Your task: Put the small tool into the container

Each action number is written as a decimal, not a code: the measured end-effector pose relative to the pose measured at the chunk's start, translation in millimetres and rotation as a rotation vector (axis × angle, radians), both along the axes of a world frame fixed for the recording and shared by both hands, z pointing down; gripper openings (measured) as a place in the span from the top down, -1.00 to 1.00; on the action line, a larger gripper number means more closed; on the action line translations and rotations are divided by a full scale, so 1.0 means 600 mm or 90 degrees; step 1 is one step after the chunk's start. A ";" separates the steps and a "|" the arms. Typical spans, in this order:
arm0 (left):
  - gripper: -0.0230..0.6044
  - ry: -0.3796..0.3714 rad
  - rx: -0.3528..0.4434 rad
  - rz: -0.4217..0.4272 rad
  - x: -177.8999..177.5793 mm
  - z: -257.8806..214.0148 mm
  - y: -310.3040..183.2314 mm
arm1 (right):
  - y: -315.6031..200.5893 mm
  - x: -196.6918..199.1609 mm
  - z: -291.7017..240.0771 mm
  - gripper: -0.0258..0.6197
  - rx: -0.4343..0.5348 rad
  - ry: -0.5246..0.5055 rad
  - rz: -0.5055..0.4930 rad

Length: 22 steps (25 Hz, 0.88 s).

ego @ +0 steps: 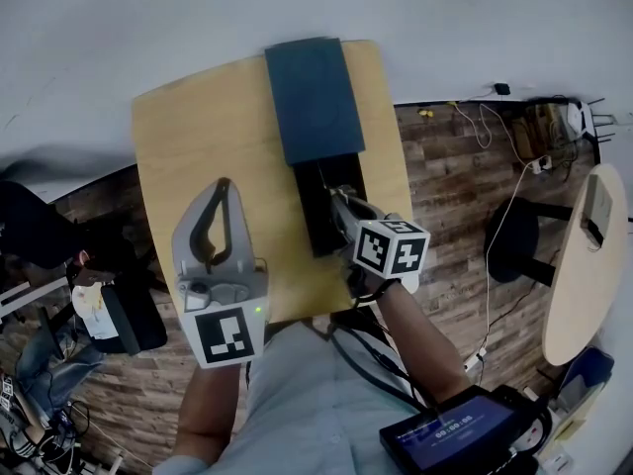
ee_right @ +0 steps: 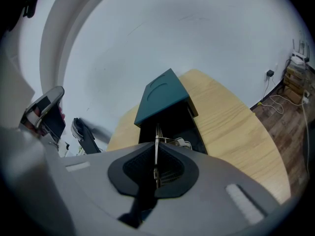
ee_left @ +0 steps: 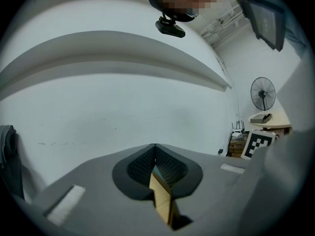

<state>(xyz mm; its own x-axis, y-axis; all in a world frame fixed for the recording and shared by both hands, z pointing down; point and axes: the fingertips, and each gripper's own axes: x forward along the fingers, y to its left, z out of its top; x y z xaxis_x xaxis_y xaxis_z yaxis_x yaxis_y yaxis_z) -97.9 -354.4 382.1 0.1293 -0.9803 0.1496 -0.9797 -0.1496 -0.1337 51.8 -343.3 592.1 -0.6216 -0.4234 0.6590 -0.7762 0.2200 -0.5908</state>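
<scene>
While the small tool (ee_right: 156, 131) sits clamped between the right gripper's (ee_right: 156, 149) fingers, its tip points into the open black end of the teal-lidded container (ego: 315, 97), center frame. Lower left, the left gripper (ego: 224, 186) hovers over the table (ego: 198, 137), fingers clenched on nothing.

The table (ego: 198, 137) is showing pale yellow wood grain, and the floor (ego: 465, 196) is showing brown planks. The container (ego: 312, 97) is showing a dark teal lid over a black inside. The left gripper (ego: 223, 184) and the right gripper (ego: 336, 198) are wearing grey shells, their cubes (ego: 391, 248) carrying black-and-white square markers. The small tool (ee_right: 157, 132) seems to be glinting silver.
</scene>
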 end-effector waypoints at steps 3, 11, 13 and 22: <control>0.89 0.000 -0.004 -0.001 -0.001 0.005 -0.006 | -0.003 -0.004 0.009 0.91 -0.010 -0.002 -0.002; 0.89 -0.001 -0.008 -0.006 -0.003 0.009 -0.016 | -0.008 -0.014 0.027 0.91 -0.029 -0.004 -0.010; 0.89 0.001 -0.009 -0.005 -0.001 0.011 -0.017 | -0.011 -0.018 0.029 0.90 -0.031 -0.007 -0.015; 0.89 -0.005 -0.010 -0.004 0.001 0.011 -0.021 | -0.002 -0.035 0.036 0.65 -0.033 0.011 -0.090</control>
